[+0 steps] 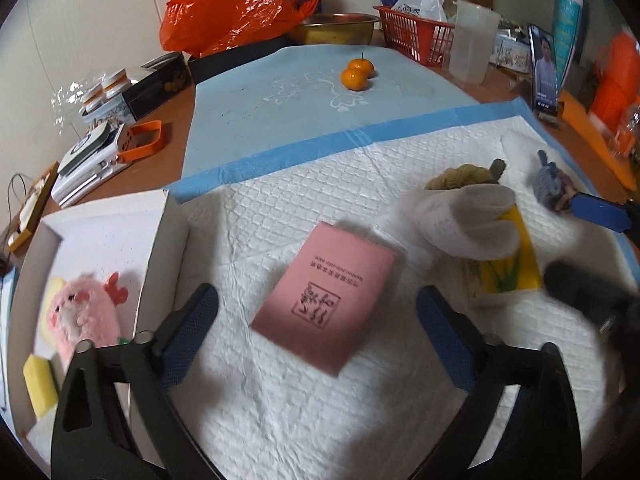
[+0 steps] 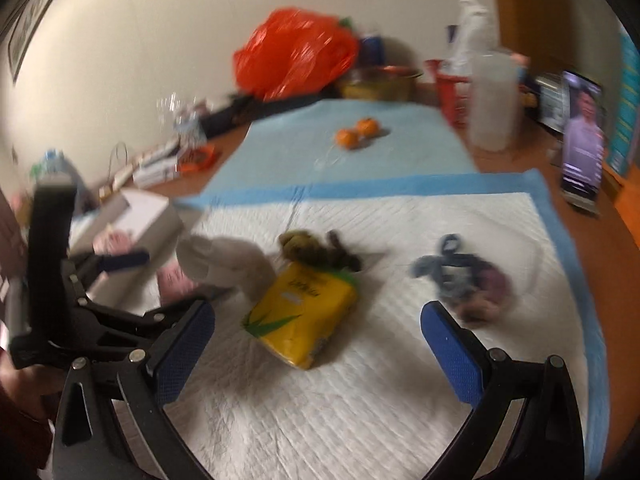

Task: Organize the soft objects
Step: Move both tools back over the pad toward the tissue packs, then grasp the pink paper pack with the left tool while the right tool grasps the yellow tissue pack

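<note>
White quilted padding [image 1: 320,420] fills the frame's centre, both the left gripper [image 1: 318,326] and right gripper [image 2: 316,350] gaping empty, so centre the pink packet [image 1: 326,298] squarely between the pads before squeezing gently.

I see two tangerines [image 1: 357,73] on the blue mat [image 1: 280,128], orange bag [image 1: 240,4], red basket [image 1: 416,36], phone [image 1: 545,70] behind.
</note>
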{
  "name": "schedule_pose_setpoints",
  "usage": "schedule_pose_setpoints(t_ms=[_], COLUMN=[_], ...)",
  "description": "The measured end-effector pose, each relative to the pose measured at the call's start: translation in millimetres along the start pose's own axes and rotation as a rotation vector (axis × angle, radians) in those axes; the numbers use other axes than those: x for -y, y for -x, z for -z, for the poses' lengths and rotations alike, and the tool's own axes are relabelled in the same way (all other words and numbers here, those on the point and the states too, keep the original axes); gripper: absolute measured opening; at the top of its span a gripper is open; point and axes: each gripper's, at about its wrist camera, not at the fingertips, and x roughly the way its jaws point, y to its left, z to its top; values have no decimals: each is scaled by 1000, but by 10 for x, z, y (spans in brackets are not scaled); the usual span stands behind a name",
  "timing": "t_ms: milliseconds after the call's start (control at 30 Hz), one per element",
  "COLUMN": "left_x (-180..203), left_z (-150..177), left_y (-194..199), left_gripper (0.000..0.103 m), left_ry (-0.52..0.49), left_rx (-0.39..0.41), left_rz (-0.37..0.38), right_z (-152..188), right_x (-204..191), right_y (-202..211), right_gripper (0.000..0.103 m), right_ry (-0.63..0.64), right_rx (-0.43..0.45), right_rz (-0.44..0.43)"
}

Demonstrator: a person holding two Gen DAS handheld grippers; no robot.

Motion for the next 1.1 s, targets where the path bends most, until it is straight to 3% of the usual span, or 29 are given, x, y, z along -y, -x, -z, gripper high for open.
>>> schedule_pose_setpoints(t_ms=[167, 267, 300, 333, 367, 433, 567, 733, 1100], left_x=[-45, -49, -35, -29, -28, -16, -53, -130, -178], left_z=[-15, 3, 11, 13, 15, 24, 66, -18, -350], left_y=[-155, -217, -208, -203, -198, -188, -57, 380, 1789], left_gripper=[93, 80, 71, 63, 59, 55, 52, 51, 51], left_ry=[-1, 5, 1, 7, 17, 24, 76, 142, 148], left_rx=[-25, -30, -22, -18, -20, -19, -13, 92, 407], left_rz=[4, 36, 44, 63, 71, 75, 111, 136, 168], right_z=[-11, -14, -9, -3, 15, 52, 112, 22, -430], right_x=[-182, -160, -150, -135, -124, -120, -54, 64, -117], right_y=[-268, -373, -380, -378, -389, -429, -287, 129, 1280], right_gripper=[103, 103, 102, 97, 84, 67, 58, 54, 54], right_ry=[54, 36, 33, 22, 27, 41, 12, -55, -69], right_rx=[-46, -75, -81, -80, -93, -115, -103, 1, 364], right_rz=[40, 50, 48, 41, 43, 34, -7, -28, -122])
